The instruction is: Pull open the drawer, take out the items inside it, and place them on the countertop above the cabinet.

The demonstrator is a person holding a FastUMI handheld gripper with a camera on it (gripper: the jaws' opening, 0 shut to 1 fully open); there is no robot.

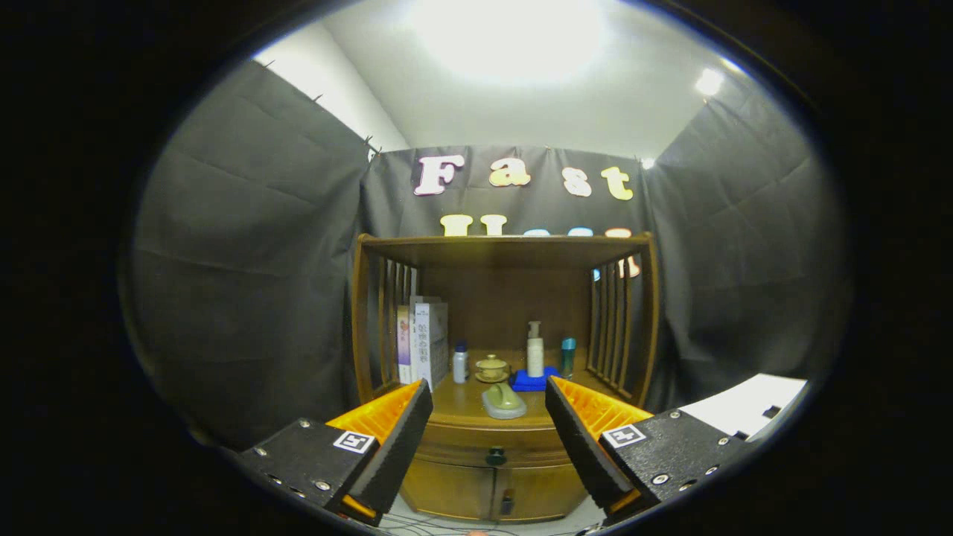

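Wooden cabinet: drawer shut, green dish on worktop; gripper jaws released, well short of knob; stage ambiguous.

The gripper has two big fingers shaped like wedges, wide at the back and thin at the front. Each finger has little ridges along its top side and a flat, smooth face on the inside. Behind each finger sits a chunky black block with small shiny round screws in it, and each block has a little white square sticker with a black pattern on it.
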